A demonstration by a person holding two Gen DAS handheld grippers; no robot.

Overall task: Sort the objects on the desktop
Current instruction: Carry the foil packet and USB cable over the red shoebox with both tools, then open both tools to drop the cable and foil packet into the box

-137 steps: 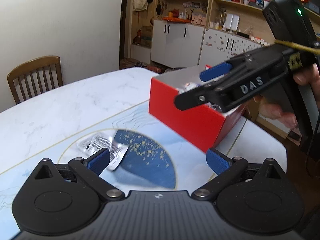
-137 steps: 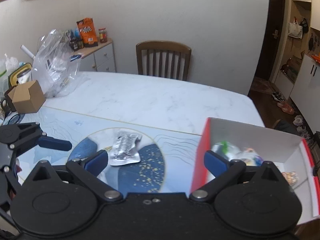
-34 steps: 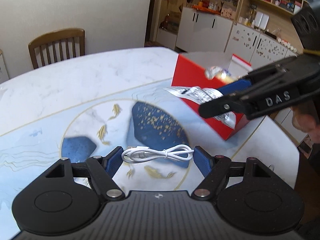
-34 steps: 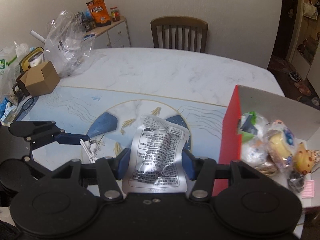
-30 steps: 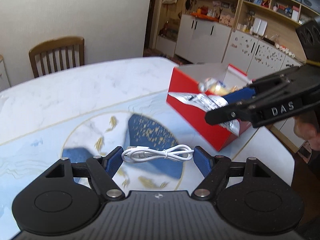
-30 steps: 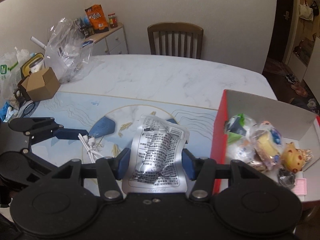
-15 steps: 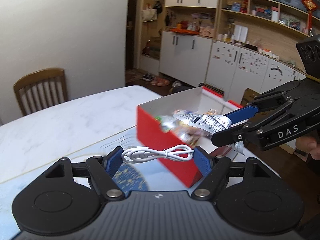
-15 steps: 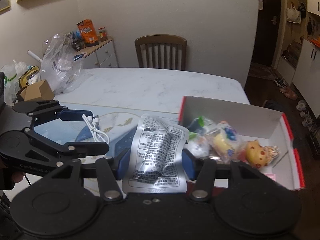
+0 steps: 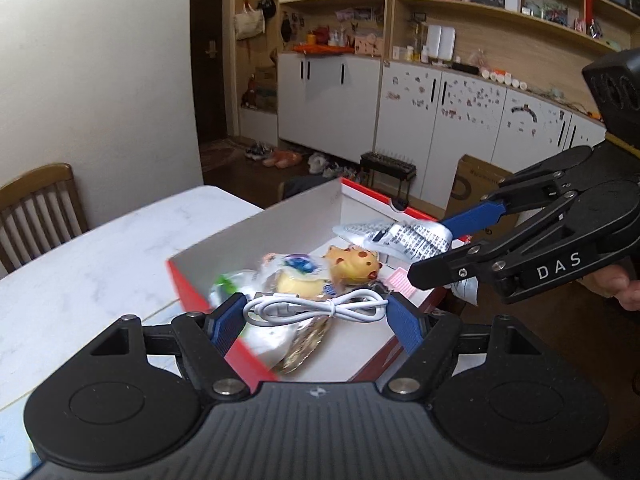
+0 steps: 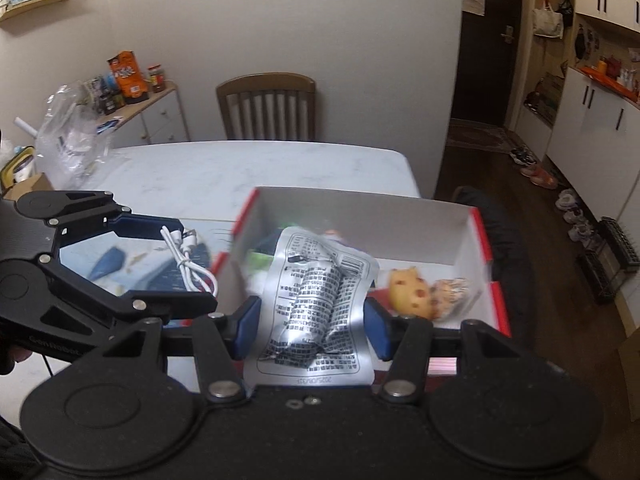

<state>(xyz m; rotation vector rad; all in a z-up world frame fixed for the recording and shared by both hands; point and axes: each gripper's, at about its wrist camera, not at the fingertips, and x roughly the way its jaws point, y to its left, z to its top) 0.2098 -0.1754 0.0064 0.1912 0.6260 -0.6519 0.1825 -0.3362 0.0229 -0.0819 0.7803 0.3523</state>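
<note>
The red box (image 9: 188,292), white inside, sits at the near edge of the marble table (image 9: 92,248), and both carried things hang over or beside it. The white cable (image 9: 316,309), bundled in a loop, is pinched between the blue pads of the left gripper (image 9: 316,320), whose jaws are closed to the width of the bundle; from the left wrist view it hangs above the box's near part. In the right wrist view the same cable (image 10: 188,258) appears just outside the box's left wall, over the patterned mat (image 10: 132,260), so how far over the rim it sits is hard to judge.

The silver foil packet (image 10: 316,300), printed with black text and creased down its middle, is clamped flat between the pads of the right gripper (image 10: 312,326), jaws narrowed onto its two side edges. From the left wrist view this packet (image 9: 400,236) is held above the box's far right part.

Inside the box lie a yellow spotted animal toy (image 9: 354,264), a wrapped toy with blue and yellow parts (image 9: 296,276), a green-and-white wrapped item (image 9: 230,286) blurred by motion, and a pink card (image 9: 396,282) against the right side.

Beyond the box's far wall a wooden chair (image 10: 266,106) stands at the table's far edge. To the box's far left, a clear plastic bag (image 10: 74,144) rests on the table near a small cabinet (image 10: 154,114).
</note>
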